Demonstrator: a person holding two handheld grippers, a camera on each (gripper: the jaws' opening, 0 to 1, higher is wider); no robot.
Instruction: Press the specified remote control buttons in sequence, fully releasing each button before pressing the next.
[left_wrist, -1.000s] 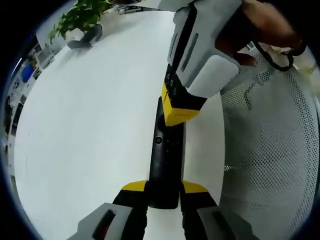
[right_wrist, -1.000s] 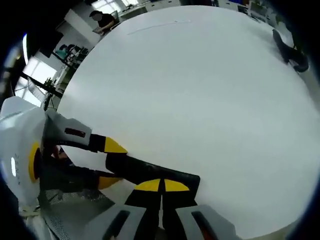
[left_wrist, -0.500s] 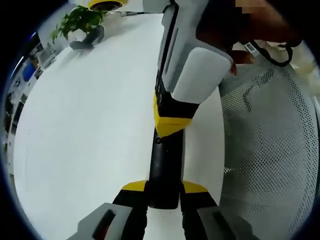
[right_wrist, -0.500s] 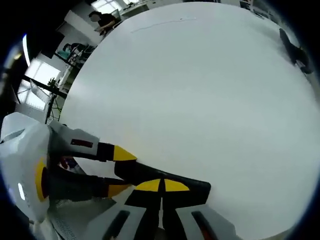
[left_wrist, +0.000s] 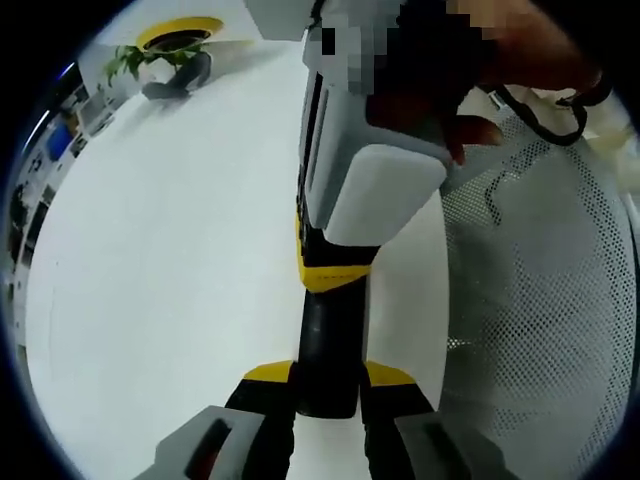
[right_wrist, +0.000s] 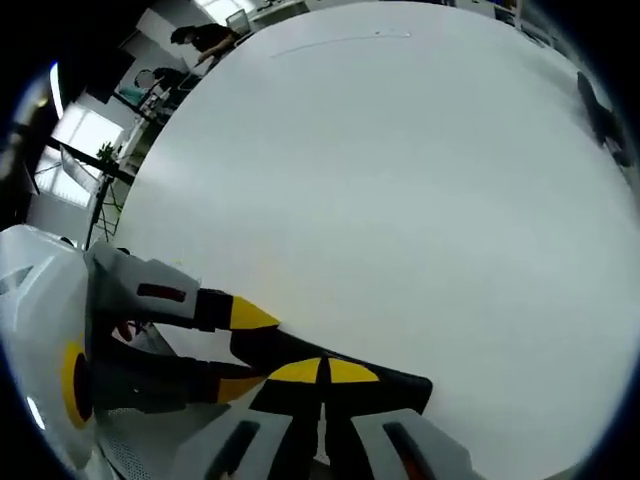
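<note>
Your right gripper (left_wrist: 333, 268) is coming down on the black remote control (left_wrist: 327, 350) with its jaws clenched together, and its grey body is hiding the far half of the remote, so you cannot tell which button the yellow tips are touching. Your left gripper (left_wrist: 328, 385) is grasping the near end of the remote between its yellow-tipped jaws, holding it at the edge of the white table (left_wrist: 170, 250) beside a white mesh chair (left_wrist: 540, 300). At the far side of the table, a potted plant (left_wrist: 150, 62) and a dark object (left_wrist: 185, 78) are sitting, too small to make out.
</note>
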